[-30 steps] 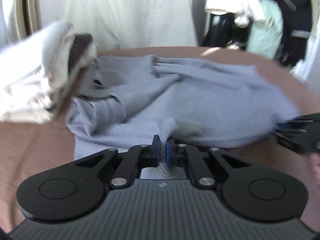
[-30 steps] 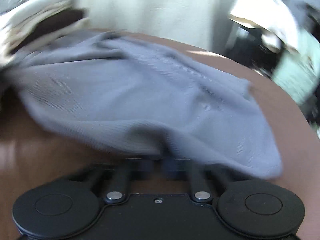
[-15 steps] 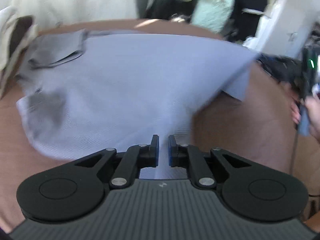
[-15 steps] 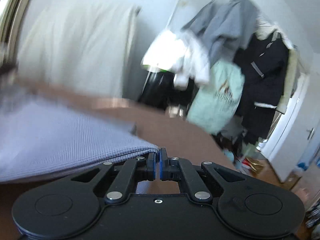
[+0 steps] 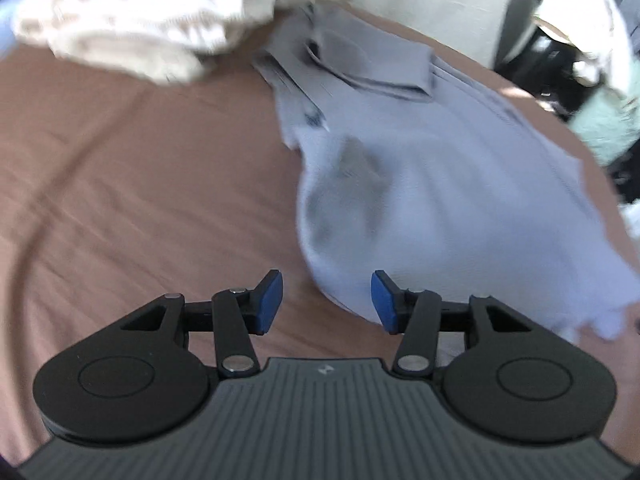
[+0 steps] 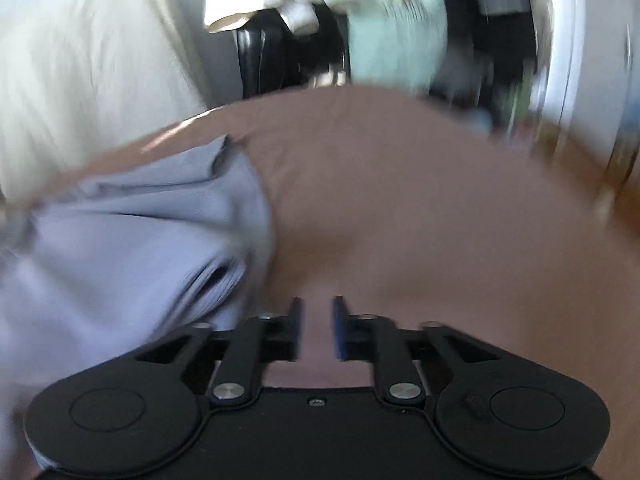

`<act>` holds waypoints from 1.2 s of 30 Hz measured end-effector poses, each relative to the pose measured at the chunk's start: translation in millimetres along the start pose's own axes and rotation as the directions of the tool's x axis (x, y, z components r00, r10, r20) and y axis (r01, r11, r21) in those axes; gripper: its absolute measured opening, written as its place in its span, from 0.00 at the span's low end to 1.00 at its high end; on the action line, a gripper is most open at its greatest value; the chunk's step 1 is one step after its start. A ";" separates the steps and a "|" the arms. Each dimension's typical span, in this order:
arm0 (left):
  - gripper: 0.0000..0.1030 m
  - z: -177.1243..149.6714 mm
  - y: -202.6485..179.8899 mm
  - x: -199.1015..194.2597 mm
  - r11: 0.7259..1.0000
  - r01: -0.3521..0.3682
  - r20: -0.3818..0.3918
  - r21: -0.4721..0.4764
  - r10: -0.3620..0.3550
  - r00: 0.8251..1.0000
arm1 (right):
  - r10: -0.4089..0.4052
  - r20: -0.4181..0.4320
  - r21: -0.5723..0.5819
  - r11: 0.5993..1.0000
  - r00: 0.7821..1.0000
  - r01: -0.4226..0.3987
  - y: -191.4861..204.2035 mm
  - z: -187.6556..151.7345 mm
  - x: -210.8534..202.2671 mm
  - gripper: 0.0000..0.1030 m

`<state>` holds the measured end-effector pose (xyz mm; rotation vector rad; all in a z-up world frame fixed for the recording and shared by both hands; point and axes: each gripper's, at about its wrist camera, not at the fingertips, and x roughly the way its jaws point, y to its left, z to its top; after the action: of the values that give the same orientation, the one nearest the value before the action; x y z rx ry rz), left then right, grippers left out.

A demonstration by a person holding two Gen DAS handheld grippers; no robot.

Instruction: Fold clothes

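Both my left gripper (image 5: 326,300) and right gripper (image 6: 317,330) are released, holding nothing — the grey shirt (image 5: 432,184) lies flat on the brown bed (image 5: 120,168), so next I'd pinch one side edge cleanly, single layer, and fold it inward without dragging.

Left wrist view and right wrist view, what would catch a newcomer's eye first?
The grey-blue shirt sprawled on the brown bedsheet, right of centre. Next, the open left hand-held gripper, with blue pads, gripping nothing at the shirt's near edge. A cream clothes pile sits top left.
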<state>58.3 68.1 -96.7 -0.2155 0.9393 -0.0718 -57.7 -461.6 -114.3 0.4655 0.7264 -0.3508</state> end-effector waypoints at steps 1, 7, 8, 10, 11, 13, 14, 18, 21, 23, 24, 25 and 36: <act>0.47 0.0 -4.4 0.9 0.999 -0.025 0.016 0.033 0.024 1.000 | 0.057 -0.027 0.053 0.997 0.998 -0.055 -3.2 -9.9 1.6 0.42; 0.53 -3.9 -0.8 13.2 0.996 0.065 -0.065 -0.058 -0.069 0.996 | 0.136 -0.109 -0.046 0.989 0.985 -0.142 22.0 -45.4 5.5 0.48; 0.53 -2.7 0.0 18.2 0.996 0.062 -0.075 -0.063 -0.066 0.995 | 0.125 -0.095 -0.098 0.986 0.988 -0.134 29.1 -45.5 3.5 0.57; 0.55 -3.3 4.5 24.0 0.993 0.064 -0.087 -0.100 -0.073 0.994 | 0.100 -0.068 -0.181 0.977 0.993 -0.110 40.7 -46.0 3.4 0.70; 0.55 -3.3 8.7 26.8 0.989 0.073 -0.091 -0.132 -0.085 0.992 | 0.086 -0.057 -0.199 0.975 0.995 -0.096 43.9 -45.2 6.1 0.74; 0.59 -3.2 16.5 34.4 0.978 0.084 -0.097 -0.190 -0.103 0.990 | 0.061 -0.061 -0.186 0.980 0.996 -0.072 45.4 -39.5 22.3 0.77; 0.60 -3.4 19.1 38.3 0.974 0.082 -0.095 -0.212 -0.104 0.990 | 0.049 -0.075 -0.158 0.986 0.996 -0.060 42.4 -36.5 30.4 0.77; 0.66 0.4 5.1 50.0 0.985 0.098 -0.013 -0.141 -0.100 0.995 | 0.054 -0.071 -0.101 0.993 0.996 -0.061 41.3 -24.2 54.3 0.53; 0.03 1.5 -20.9 52.5 0.996 0.082 0.039 0.022 -0.082 0.996 | 0.130 -0.066 -0.160 0.977 0.989 -0.139 50.4 -12.9 63.5 0.04; 0.03 1.8 -33.1 36.3 0.994 0.053 0.103 0.095 -0.063 0.993 | 0.074 0.005 -0.162 0.984 0.997 -0.072 51.3 4.8 60.8 0.04; 0.03 2.2 -37.5 16.8 0.991 0.038 0.162 0.125 -0.058 0.985 | 0.036 0.048 -0.150 0.988 0.998 -0.028 46.6 16.9 53.5 0.04; 0.03 1.4 -39.9 -4.2 0.987 0.020 0.220 0.157 -0.054 0.974 | 0.001 0.093 -0.140 0.990 0.996 0.012 40.5 29.8 43.8 0.03; 0.04 -29.4 -24.8 -43.3 0.992 0.096 0.079 0.079 -0.102 0.992 | -0.279 0.336 -0.353 0.848 0.899 0.395 14.7 103.4 0.3 0.04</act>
<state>9.8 46.1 -73.8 -0.1944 0.8414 -0.1877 6.1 -503.0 -42.8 -0.1241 0.5883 -0.5685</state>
